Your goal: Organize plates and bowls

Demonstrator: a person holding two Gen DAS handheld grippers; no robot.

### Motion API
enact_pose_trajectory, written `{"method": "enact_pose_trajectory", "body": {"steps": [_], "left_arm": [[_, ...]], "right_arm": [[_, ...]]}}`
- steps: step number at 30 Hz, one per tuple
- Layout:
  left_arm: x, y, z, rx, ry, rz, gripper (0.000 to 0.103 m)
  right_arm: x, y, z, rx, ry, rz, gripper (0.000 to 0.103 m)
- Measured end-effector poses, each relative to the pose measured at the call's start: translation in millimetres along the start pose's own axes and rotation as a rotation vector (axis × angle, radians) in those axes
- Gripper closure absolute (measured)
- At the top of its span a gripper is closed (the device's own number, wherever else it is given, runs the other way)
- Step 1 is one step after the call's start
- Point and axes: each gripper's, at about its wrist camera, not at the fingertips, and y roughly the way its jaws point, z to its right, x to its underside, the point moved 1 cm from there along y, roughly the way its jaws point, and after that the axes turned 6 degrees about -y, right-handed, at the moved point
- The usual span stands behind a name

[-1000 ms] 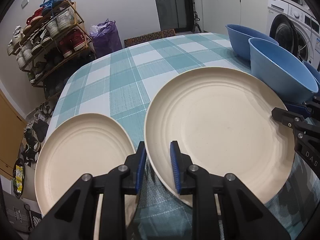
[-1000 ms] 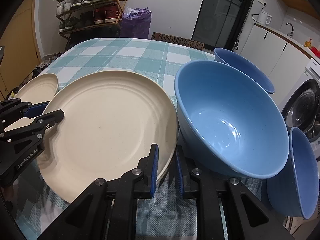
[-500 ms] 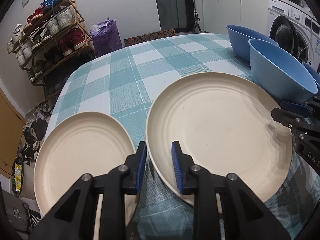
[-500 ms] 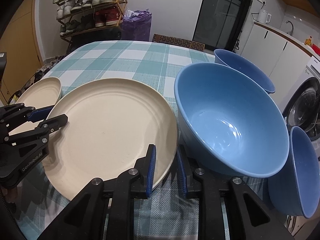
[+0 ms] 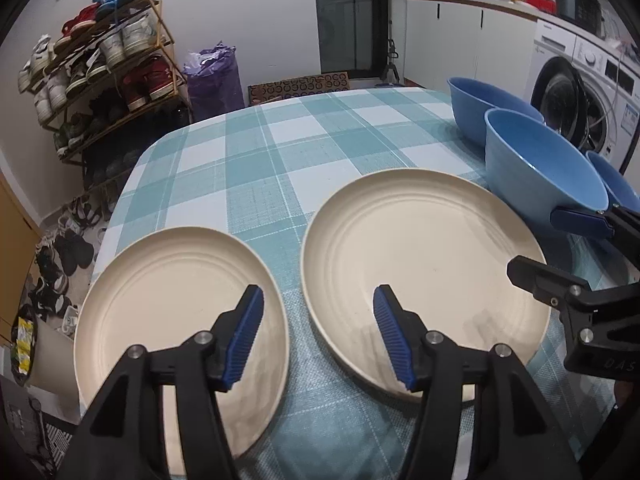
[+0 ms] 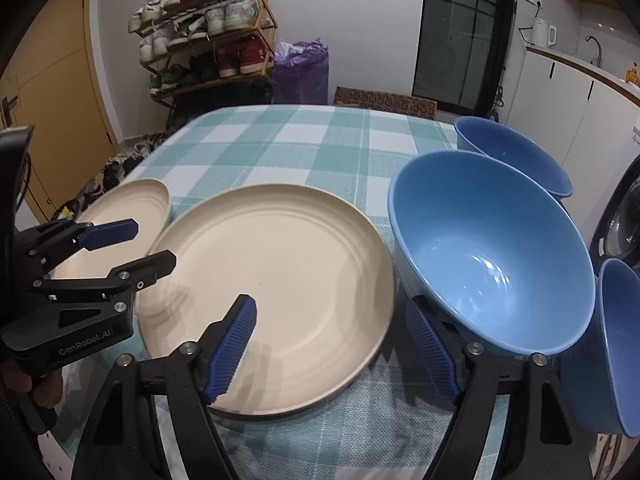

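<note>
A large cream plate [image 5: 424, 256] [image 6: 276, 276] lies flat on the checked tablecloth [image 5: 280, 160]. A smaller cream plate [image 5: 172, 304] [image 6: 128, 208] lies to its left, overhanging the table's near-left edge. Three blue bowls stand on the right: a big one [image 6: 492, 252] [image 5: 544, 164], one behind it [image 6: 516, 156] [image 5: 480, 100], one at the near right edge [image 6: 616, 344]. My left gripper [image 5: 318, 332] is open and empty, above the gap between the plates. My right gripper [image 6: 332, 348] is open and empty, over the large plate's near right rim.
A shoe rack [image 5: 100, 72] and a purple bag [image 5: 216, 80] stand beyond the table's far left. A washing machine [image 5: 580, 88] and white cabinets stand to the right. The far half of the tablecloth [image 6: 304, 140] is bare cloth.
Both grippers have opened wide and let go of the large plate's rim. The plate, tilted up a second ago, now lies flat on the cloth.
</note>
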Motion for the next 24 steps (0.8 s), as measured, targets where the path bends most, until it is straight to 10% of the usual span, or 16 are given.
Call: {"method": "enact_pose_trajectory", "body": {"steps": [4, 6, 24], "left_arm": [[1.8, -9.7, -16.2, -0.01, -0.052, 0.019, 0.031], [4.0, -18.0, -26.0, -0.024, -0.083, 0.049, 0.003], [19.2, -74.5, -87.6, -0.127, -0.235, 0.135, 0.0]], "right_arm": [[-3.9, -5.3, -5.2, -0.042, -0.006, 0.03, 0.011], [-5.0, -9.7, -7.9, -0.054, -0.017, 0.056, 0.006], [-26.1, -29.6, -29.1, -0.113, -0.086, 0.146, 0.0]]}}
